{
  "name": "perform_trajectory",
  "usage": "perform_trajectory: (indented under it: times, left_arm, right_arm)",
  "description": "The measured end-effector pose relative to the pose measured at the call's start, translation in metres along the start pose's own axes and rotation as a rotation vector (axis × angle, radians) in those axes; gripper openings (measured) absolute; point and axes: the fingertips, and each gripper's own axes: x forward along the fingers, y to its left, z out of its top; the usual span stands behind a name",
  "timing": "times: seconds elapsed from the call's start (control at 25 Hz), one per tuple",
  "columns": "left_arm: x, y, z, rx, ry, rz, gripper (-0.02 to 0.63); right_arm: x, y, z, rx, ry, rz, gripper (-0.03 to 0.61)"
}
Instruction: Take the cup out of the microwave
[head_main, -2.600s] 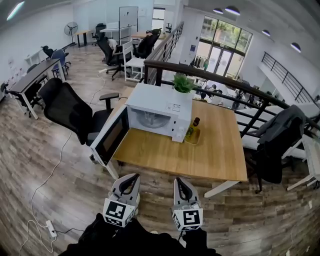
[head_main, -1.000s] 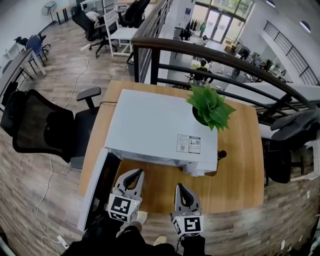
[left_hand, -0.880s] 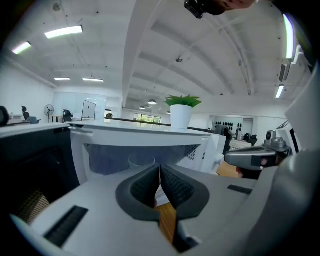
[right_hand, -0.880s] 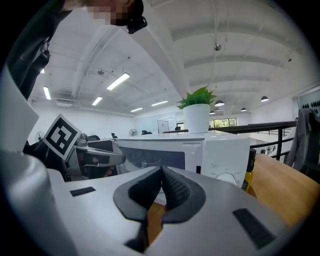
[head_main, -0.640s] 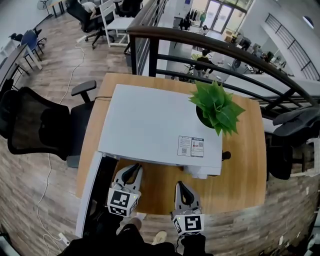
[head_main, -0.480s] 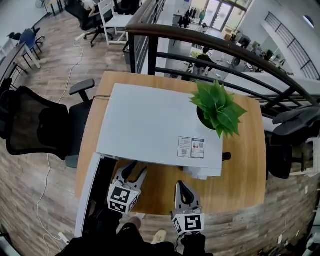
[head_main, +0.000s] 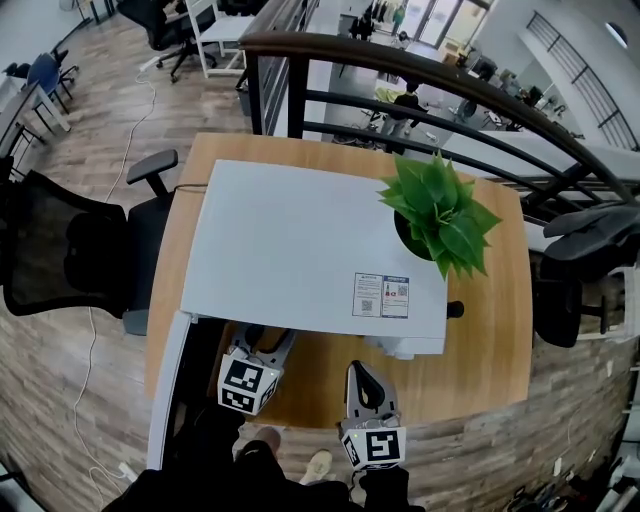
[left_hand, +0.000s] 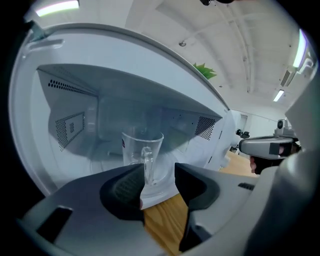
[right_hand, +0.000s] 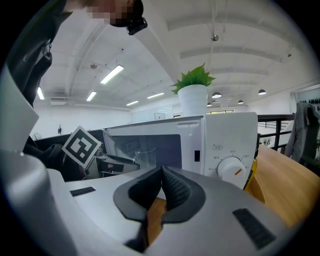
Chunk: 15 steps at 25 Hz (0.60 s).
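A clear glass cup (left_hand: 142, 152) with a handle stands on the turntable inside the white microwave (head_main: 300, 250), whose door (head_main: 165, 390) hangs open to the left. My left gripper (left_hand: 157, 172) is at the oven's mouth. Its jaws are opening, the cup's handle lines up with the gap just ahead, and the pads touch nothing. In the head view the left gripper (head_main: 262, 347) reaches under the microwave's front edge. My right gripper (head_main: 358, 375) hangs back over the table's front edge, shut and empty. The right gripper view also shows the cup (right_hand: 145, 156) inside the microwave (right_hand: 225, 145).
A potted green plant (head_main: 440, 215) sits on the microwave's right rear corner. The wooden table (head_main: 480, 370) shows to the right of the oven, with a dark bottle top (head_main: 455, 310) beside it. A black office chair (head_main: 60, 250) stands left, and a dark railing (head_main: 400, 70) runs behind.
My left gripper has moved forward and down to the microwave's opening, and its jaws have spread from shut to wide. The right gripper has sunk a little and stays shut.
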Motion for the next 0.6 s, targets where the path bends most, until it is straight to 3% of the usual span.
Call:
perform_trajectory:
  times: [0.6]
  left_arm:
    - [0.028, -0.013, -0.001, 0.048, 0.023, -0.070, 0.150]
  right_arm:
    - [-0.011, -0.011, -0.015, 0.034, 0.024, -0.064, 0.015]
